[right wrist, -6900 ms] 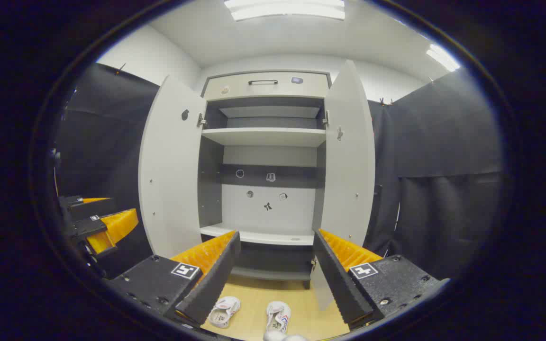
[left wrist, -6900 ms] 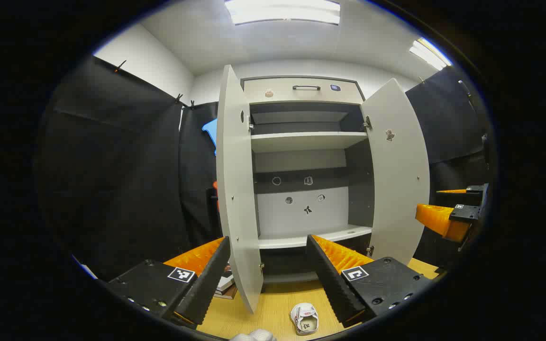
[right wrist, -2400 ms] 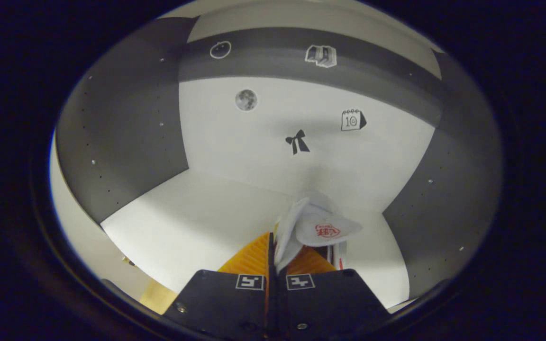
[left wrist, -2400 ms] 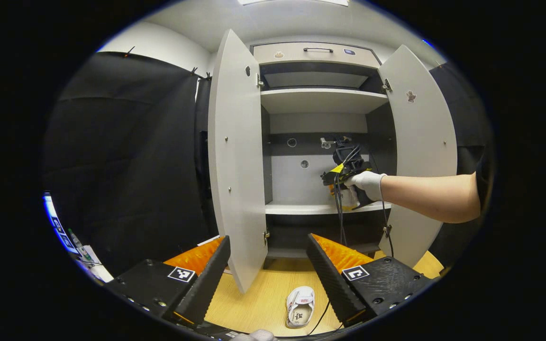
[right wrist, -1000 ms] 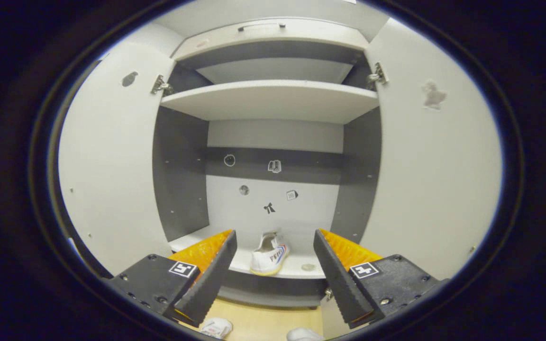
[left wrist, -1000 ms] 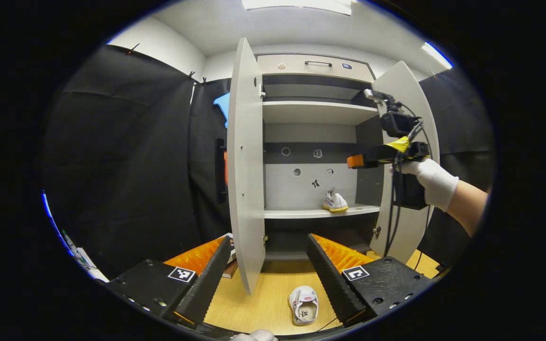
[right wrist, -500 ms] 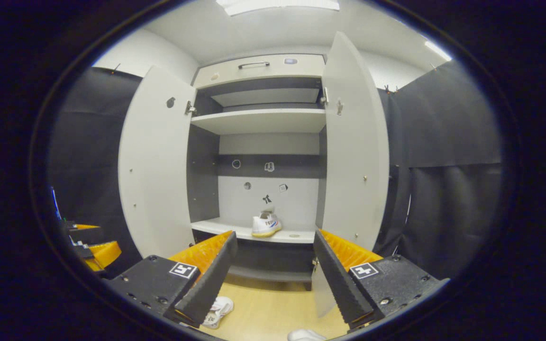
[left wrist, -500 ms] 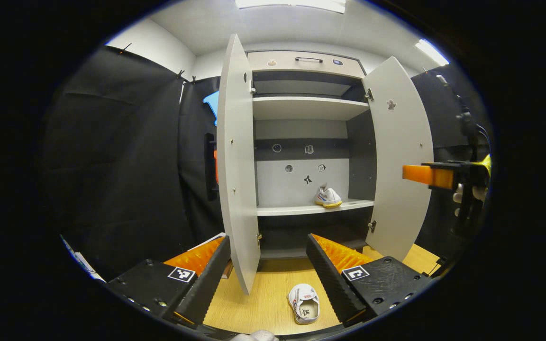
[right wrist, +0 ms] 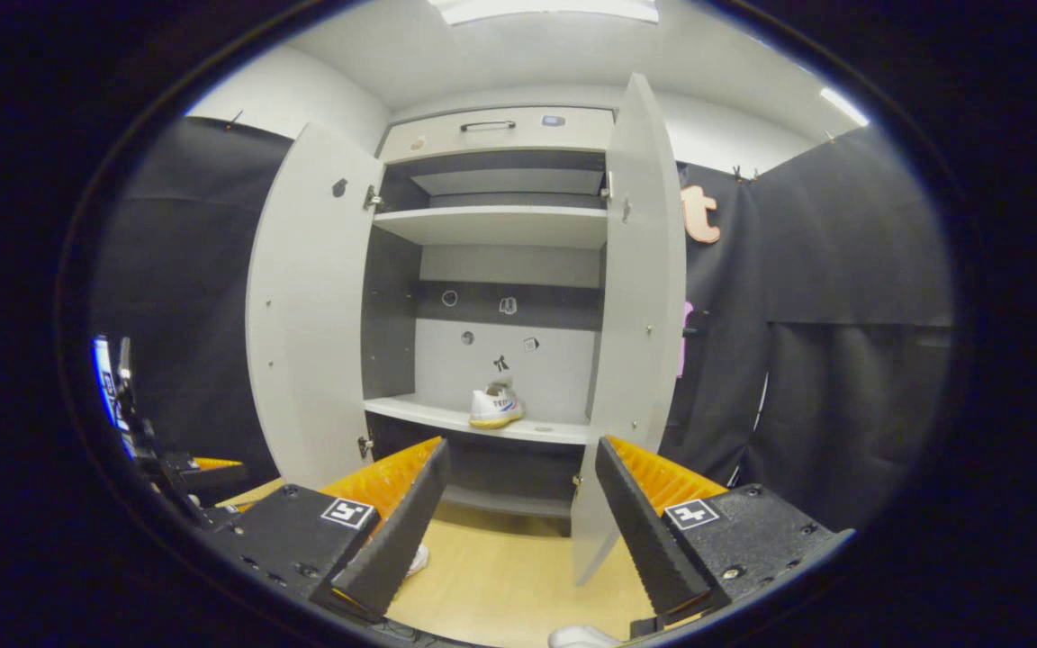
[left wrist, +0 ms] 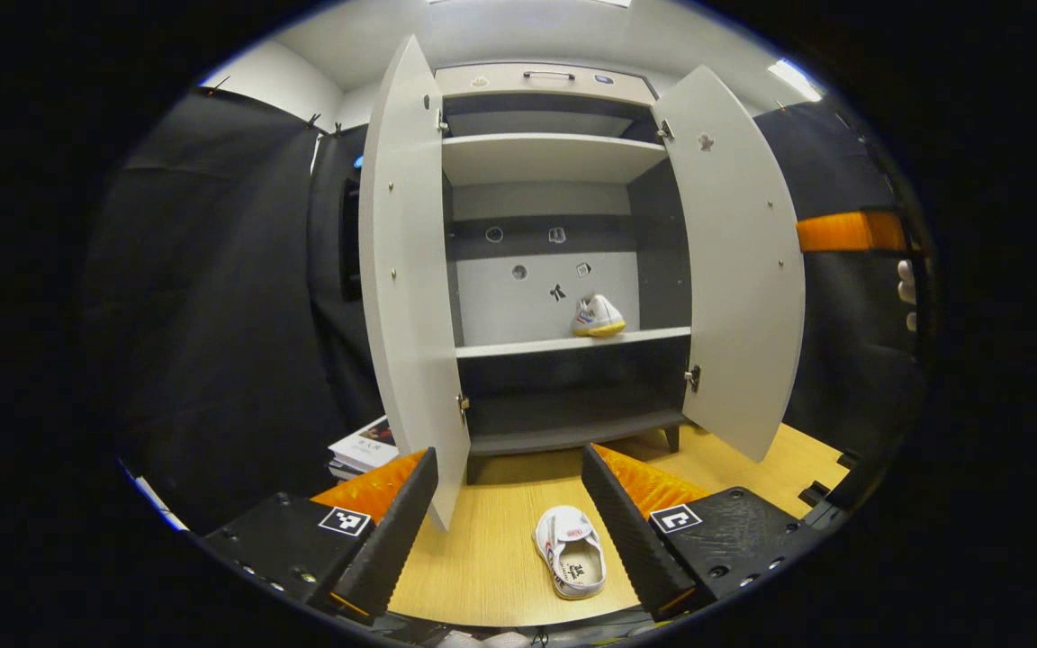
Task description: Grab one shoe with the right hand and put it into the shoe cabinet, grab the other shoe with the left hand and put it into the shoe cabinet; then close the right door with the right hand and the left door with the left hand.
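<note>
Nearest, left gripper (left wrist: 509, 513): jaws wide apart, nothing between them, hanging over the floor (left wrist: 491, 549) with the loose shoe just ahead and below.
Right gripper (right wrist: 523, 504): also spread wide and empty, facing the cabinet (right wrist: 500, 270) from a little way back; its far-off shape sits at the right edge of the left gripper view.
Floor shoe (left wrist: 570, 562): lying flat on the wood in front of the cabinet, opening up, between the left gripper's fingers as framed but below them, not touched.
How it will handle: probably light and soft (a small canvas-type sneaker, by the look), so the upper should give under the pads while the sole stays stiffer; not fragile, little chance of slipping.
Where to take hold: my guess is across the heel collar or the sides of the opening, one finger inside and one outside, or both flanks near mid-foot; the rounded toe looks a poorer purchase.
Doors: left door (left wrist: 406, 270) and right door (left wrist: 734, 252) both swung wide open.
Shelf (left wrist: 572, 342): bare to the left of the stored shoe, room enough for the second.
Shelf shoe (left wrist: 598, 317): already inside, standing towards the right, near the back wall.
</note>
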### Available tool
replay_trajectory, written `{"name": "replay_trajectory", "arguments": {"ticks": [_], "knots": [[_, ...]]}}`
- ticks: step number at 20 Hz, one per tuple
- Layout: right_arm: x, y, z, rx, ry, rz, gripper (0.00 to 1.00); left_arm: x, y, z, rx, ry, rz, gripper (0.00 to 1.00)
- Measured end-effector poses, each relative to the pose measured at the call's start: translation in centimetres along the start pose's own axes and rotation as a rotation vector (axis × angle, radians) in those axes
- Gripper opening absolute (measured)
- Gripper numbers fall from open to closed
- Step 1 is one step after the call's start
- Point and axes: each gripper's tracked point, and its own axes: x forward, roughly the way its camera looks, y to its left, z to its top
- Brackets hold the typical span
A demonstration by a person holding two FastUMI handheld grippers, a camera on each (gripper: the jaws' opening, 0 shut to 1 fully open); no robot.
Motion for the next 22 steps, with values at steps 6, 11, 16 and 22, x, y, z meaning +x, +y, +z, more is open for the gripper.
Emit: {"name": "replay_trajectory", "arguments": {"ticks": [6, 11, 16, 22], "knots": [[0.4, 0.7, -0.9, -0.015, 0.085, 0.026, 1.0, 3.5, -2.0, -12.9, 0.028, 0.158, -0.026, 0.97], [0.8, 0.5, -1.8, -0.026, 0.137, 0.021, 1.0, 7.2, -2.6, -21.5, 0.055, 0.311, -0.03, 0.96], [1.3, 0.8, -3.4, -0.024, 0.2, 0.015, 1.0, 11.7, -3.0, -23.4, 0.042, 0.329, -0.048, 0.94], [1.9, 0.8, -4.0, -0.038, 0.232, 0.003, 1.0, 16.4, -4.2, -24.9, 0.011, 0.377, -0.063, 0.79]]}}
